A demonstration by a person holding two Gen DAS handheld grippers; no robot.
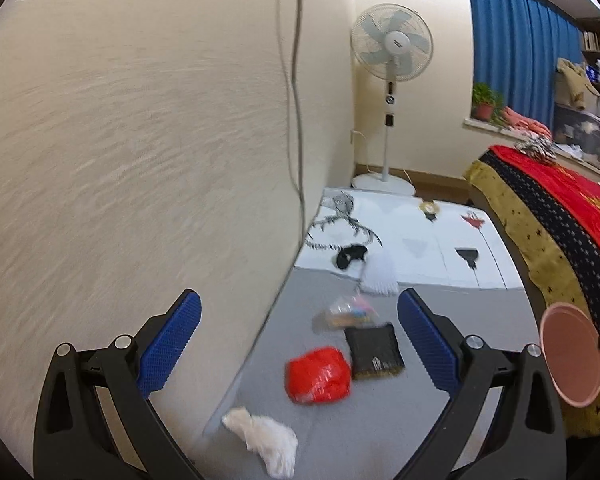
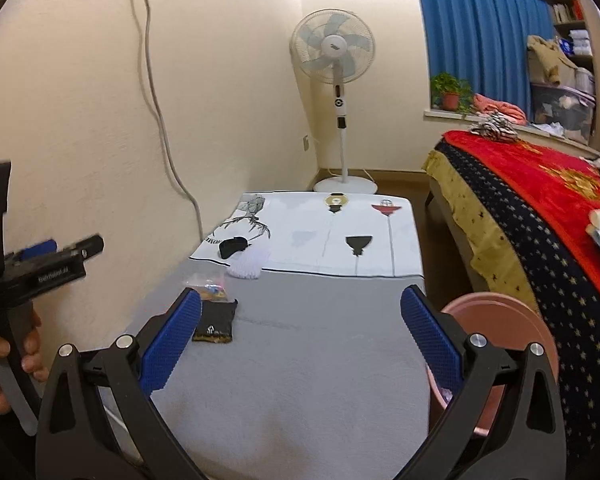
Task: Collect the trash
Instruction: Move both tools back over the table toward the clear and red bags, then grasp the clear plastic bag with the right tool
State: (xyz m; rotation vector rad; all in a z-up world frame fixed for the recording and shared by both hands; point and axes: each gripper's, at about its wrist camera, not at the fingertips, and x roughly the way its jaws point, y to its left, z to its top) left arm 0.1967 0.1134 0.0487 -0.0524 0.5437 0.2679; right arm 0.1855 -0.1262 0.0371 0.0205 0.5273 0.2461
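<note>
Both jaws stand wide apart and hold nothing: the left gripper [image 1: 300, 332] hovers over the litter, and the right gripper [image 2: 300, 332] hangs over bare grey cloth nearer the middle of the low table [image 2: 300, 380].

Along the table's left edge, by the wall, lie five loose pieces that I judge to be trash, one of each. Nearest the camera is a crumpled white tissue [image 1: 266, 442]; beyond it a red plastic bag [image 1: 318, 376], touching or nearly touching a flat black packet [image 1: 374, 350]; then a clear wrapper [image 1: 350, 314] with coloured bits inside; and farthest a white ribbed paper piece [image 1: 378, 276] at the edge of the printed white cloth [image 2: 340, 240]. A small black item [image 1: 350, 256] lies just beside it (trash or not, I cannot tell).

At the table's right edge stands one pink bin [image 2: 500, 344], beside the bed [image 2: 540, 220]. Something pale shows inside it, though too little to name.

Collecting looks barely begun: all five pieces remain to be gathered.
</note>
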